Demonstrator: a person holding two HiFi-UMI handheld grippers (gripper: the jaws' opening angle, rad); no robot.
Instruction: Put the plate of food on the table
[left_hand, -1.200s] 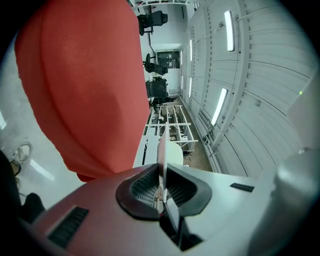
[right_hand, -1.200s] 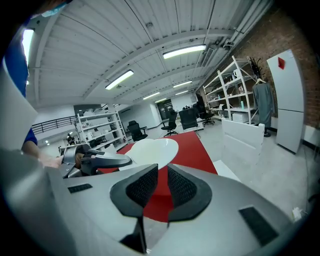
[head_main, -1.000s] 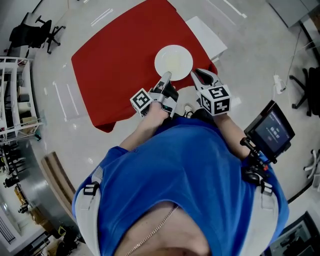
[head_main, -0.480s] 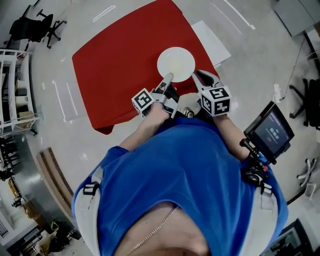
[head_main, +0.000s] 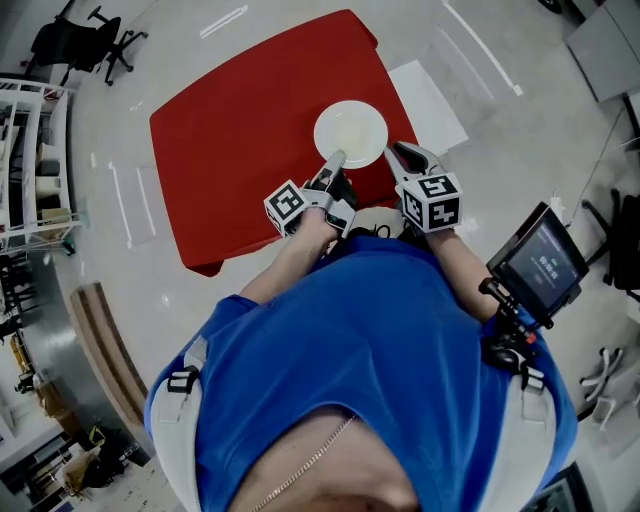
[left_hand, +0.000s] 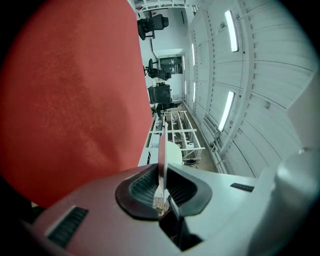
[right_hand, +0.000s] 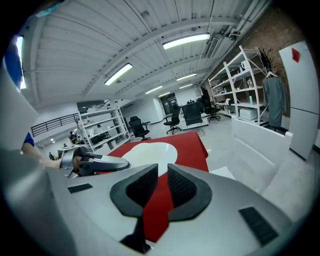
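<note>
Your left gripper (left_hand: 161, 192) holds the white plate (head_main: 352, 130) by its near rim, with the fingers pressed together on the thin edge. The plate is over the red table (head_main: 240, 130), close to the near edge and not far from the right corner. Whether it touches the cloth, I cannot tell. Your right gripper (right_hand: 161, 187) is just beside the plate's right rim, its fingers only narrowly apart and holding nothing. Left of the plate and beyond it, the red surface is wide and bare. A white board (head_main: 430, 90) lies on the floor beside the table's right edge.
</note>
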